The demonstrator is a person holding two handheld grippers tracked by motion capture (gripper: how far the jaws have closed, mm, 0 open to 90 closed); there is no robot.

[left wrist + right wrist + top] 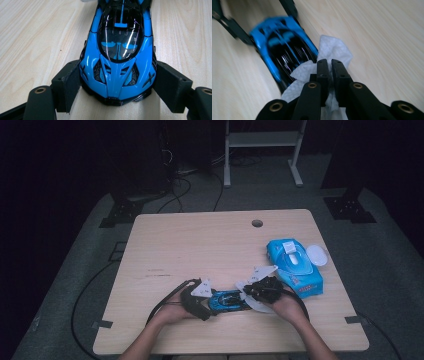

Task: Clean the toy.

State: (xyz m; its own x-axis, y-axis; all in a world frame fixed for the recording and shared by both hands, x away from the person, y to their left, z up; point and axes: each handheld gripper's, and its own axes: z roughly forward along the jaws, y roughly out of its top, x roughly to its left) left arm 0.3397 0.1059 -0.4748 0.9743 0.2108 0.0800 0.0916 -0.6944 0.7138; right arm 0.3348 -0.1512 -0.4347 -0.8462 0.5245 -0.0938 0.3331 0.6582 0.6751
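Pale wood grain is seen across the table (190,245), which fills the middle of the high view and is ringed by grey floor and darkness. Nearest the bottom edge, two forearms are brought in from below. At lower centre-left the left gripper (204,306) is held; in the left gripper view its black jaws are pressed against both flanks of the nose of a blue toy car (117,57), so the car is grasped. The car (229,300) is found lying on the table at lower centre, between the two grippers. Just right of it the right gripper (255,292) is held; in the right gripper view its jaws are clenched on a white wipe (329,50), which is laid against one end of the car (282,47) at that frame's upper left. Farther up and right in the high view, a blue pack of wipes (295,267) is set with its flap open, and a white lid (317,255) lies just beside it. Near the far table edge a round hole (257,223) is cut.
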